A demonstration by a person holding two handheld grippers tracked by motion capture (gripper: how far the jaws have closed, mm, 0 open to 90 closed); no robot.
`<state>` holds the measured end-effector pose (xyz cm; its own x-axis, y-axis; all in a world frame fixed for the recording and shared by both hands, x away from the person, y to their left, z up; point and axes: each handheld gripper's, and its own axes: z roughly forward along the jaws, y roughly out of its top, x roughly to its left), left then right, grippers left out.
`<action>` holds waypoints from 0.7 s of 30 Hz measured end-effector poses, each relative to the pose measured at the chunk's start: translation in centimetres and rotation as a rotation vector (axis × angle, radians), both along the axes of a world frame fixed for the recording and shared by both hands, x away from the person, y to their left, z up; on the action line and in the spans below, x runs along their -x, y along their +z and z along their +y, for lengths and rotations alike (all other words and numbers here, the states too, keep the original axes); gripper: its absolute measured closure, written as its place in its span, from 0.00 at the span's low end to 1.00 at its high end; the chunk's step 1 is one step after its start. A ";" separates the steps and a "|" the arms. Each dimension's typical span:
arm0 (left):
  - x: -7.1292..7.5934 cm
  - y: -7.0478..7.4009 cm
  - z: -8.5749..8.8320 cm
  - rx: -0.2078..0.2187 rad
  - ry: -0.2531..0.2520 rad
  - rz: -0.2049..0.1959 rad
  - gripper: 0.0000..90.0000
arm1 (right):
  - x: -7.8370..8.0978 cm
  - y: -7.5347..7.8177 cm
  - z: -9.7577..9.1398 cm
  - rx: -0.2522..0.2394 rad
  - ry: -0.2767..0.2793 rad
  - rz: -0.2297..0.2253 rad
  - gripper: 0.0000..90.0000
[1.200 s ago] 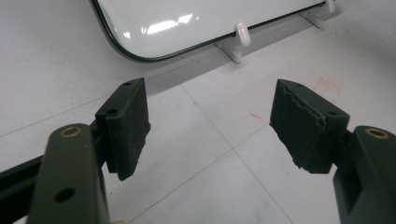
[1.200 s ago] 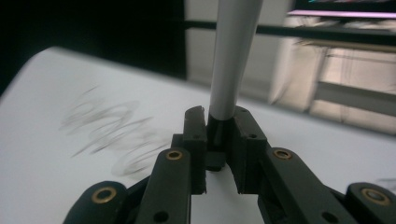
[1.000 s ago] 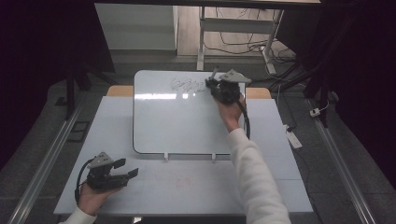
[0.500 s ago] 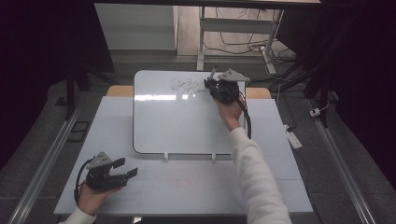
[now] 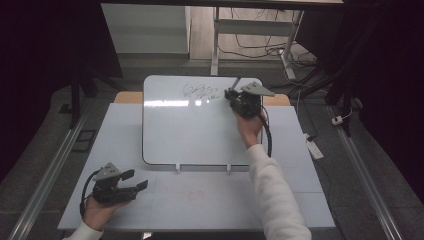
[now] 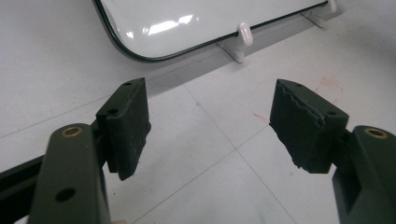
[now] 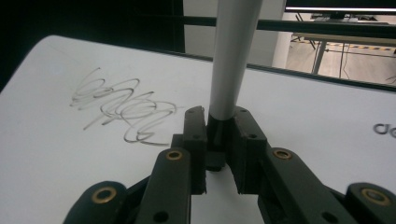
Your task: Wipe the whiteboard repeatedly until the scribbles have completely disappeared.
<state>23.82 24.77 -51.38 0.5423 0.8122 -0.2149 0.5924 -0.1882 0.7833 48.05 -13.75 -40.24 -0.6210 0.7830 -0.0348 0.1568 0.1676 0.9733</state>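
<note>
Right claw [image 7: 217, 140] pinches a marker [image 7: 229, 60] (over whiteboard [image 5: 190, 130]) — left claw [image 6: 210, 126] gapes wide, empty.

A lab or test bay
Dark curtains [image 5: 45, 60] ringed the table [image 5: 200, 200]; cables [image 5: 260, 47] trailed over bare floor

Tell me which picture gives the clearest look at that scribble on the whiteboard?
The right gripper view: the scribble lies close ahead of the right gripper, which holds a marker, so each loop is distinct. The high view shows it small, near the whiteboard's far edge. The left gripper view catches just the board's near corner.
</note>
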 end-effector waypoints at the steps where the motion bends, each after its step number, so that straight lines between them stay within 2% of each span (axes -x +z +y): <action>1: -0.1 0.0 0.0 0.000 -0.001 0.001 0.32 | 0.0 0.0 0.0 0.000 0.000 0.000 0.86; 3: -0.2 -0.1 0.0 0.000 0.000 0.006 0.32 | 0.4 -0.3 2.0 0.064 0.064 -0.016 0.86; 4: -0.2 -0.2 -0.1 -0.002 0.000 0.006 0.32 | 0.5 -0.3 2.6 0.077 0.070 -0.026 0.86; 6: -0.1 -0.1 0.0 -0.002 -0.001 0.003 0.32 | -0.1 0.1 2.1 0.001 0.015 -0.005 0.86; 8: -0.1 -0.1 0.1 0.004 0.000 0.001 0.32 | -0.1 0.0 2.3 -0.007 0.010 0.002 0.86; 9: -0.1 -0.1 0.1 0.004 0.002 0.002 0.32 | 0.6 -0.5 4.1 0.052 0.072 -0.020 0.86; 10: -0.2 -0.1 0.1 0.005 0.004 0.005 0.32 | 0.6 -0.5 4.1 0.052 0.072 -0.020 0.86; 11: -0.3 -0.2 0.1 0.003 0.001 0.007 0.32 | 0.9 -0.8 4.9 0.084 0.091 -0.033 0.86; 12: -0.3 -0.3 0.1 0.003 0.001 0.009 0.32 | 0.9 -0.7 5.3 0.102 0.087 -0.041 0.86; 13: -0.2 -0.2 0.1 0.001 -0.001 0.007 0.32 | 0.7 -0.6 5.0 0.084 0.081 -0.037 0.86; 15: 0.0 -0.1 0.2 0.003 0.001 0.000 0.32 | 0.0 0.0 3.4 0.033 0.012 -0.027 0.86; 17: 0.0 0.0 0.4 0.013 0.006 -0.001 0.32 | -0.3 0.4 2.6 0.015 -0.007 -0.019 0.86; 18: -0.1 0.0 0.4 0.011 0.006 -0.002 0.32 | -0.1 0.3 2.9 0.022 0.000 -0.018 0.86; 19: -0.2 -0.1 0.4 0.012 0.006 0.001 0.32 | 0.1 0.1 3.6 0.039 0.038 -0.012 0.86; 20: -0.3 -0.1 0.3 0.011 0.004 0.005 0.32 | 0.6 -0.3 4.9 0.113 0.086 -0.031 0.86; 21: -0.3 -0.2 0.3 0.006 0.003 0.004 0.32 | 0.6 -0.3 4.9 0.113 0.086 -0.031 0.86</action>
<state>24.11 25.05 -51.55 0.5387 0.8127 -0.2220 0.5958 -0.1812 0.7824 47.41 -8.82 -40.57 -0.6832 0.7167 -0.1400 0.1071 0.2880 0.9516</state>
